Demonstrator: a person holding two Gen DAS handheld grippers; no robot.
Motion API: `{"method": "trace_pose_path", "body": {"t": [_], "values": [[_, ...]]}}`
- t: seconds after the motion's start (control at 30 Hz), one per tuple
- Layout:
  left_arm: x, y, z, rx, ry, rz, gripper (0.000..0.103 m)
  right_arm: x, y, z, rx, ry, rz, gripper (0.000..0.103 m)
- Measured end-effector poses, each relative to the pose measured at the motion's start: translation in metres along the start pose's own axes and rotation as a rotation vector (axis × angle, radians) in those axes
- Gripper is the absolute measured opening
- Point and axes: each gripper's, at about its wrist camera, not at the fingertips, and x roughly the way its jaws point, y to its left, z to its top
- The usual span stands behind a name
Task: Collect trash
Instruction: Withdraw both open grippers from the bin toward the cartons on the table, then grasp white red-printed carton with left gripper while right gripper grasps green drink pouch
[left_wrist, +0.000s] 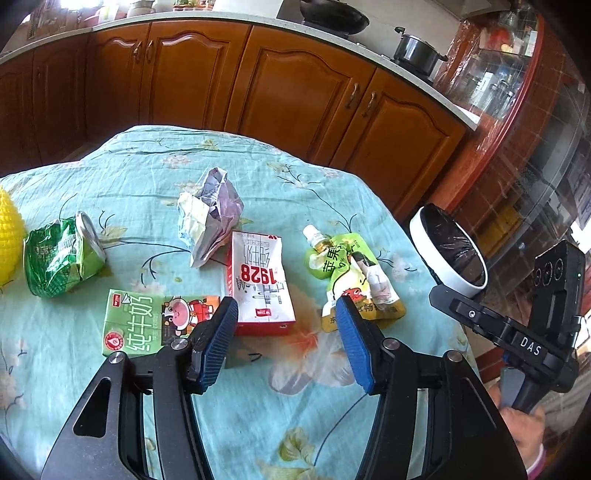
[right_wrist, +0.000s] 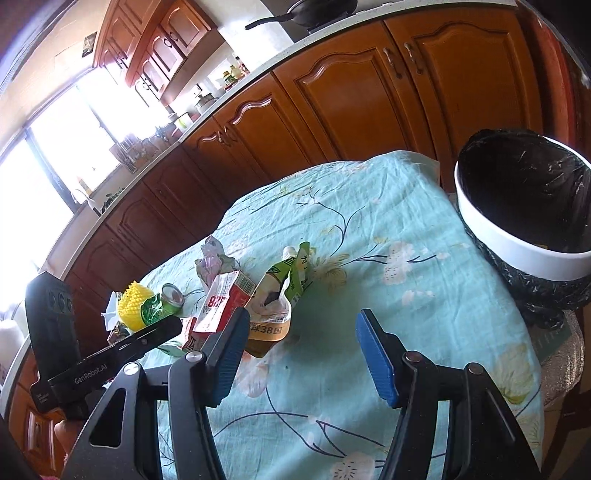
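Trash lies on a teal flowered tablecloth (left_wrist: 155, 162). In the left wrist view I see a red and white milk carton (left_wrist: 260, 284), a green milk carton (left_wrist: 147, 317), a crushed green can (left_wrist: 61, 256), crumpled paper (left_wrist: 208, 216) and a yellow-green drink pouch (left_wrist: 354, 275). My left gripper (left_wrist: 286, 314) is open and empty, hovering just before the red carton. My right gripper (right_wrist: 303, 332) is open and empty above the cloth, right of the pouch (right_wrist: 280, 291) and red carton (right_wrist: 225, 299). A white bin with a black liner (right_wrist: 524, 206) stands at the table's right edge.
A yellow spiky object (left_wrist: 9, 240) sits at the far left of the table. Wooden kitchen cabinets (left_wrist: 295, 92) run behind the table. The bin also shows in the left wrist view (left_wrist: 448, 251), with the other gripper's body (left_wrist: 546, 310) before it.
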Motion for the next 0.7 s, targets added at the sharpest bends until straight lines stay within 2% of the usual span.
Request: {"method": "trace_pose_path", "body": {"t": [0.03, 0.13, 0.7], "values": [[0.002, 0.0, 0.001, 0.003, 0.005, 0.005, 0.063, 0.003, 0.001, 0.001, -0.001, 0.004, 0.003, 0.062], [0.006, 0.003, 0.004, 0.008, 0.016, 0.017, 0.065, 0.01, 0.005, 0.004, -0.004, 0.016, 0.013, 0.062], [0.039, 0.012, 0.016, 0.045, 0.071, 0.08, 0.065, 0.063, 0.02, 0.02, -0.04, 0.1, 0.022, 0.062]]}}
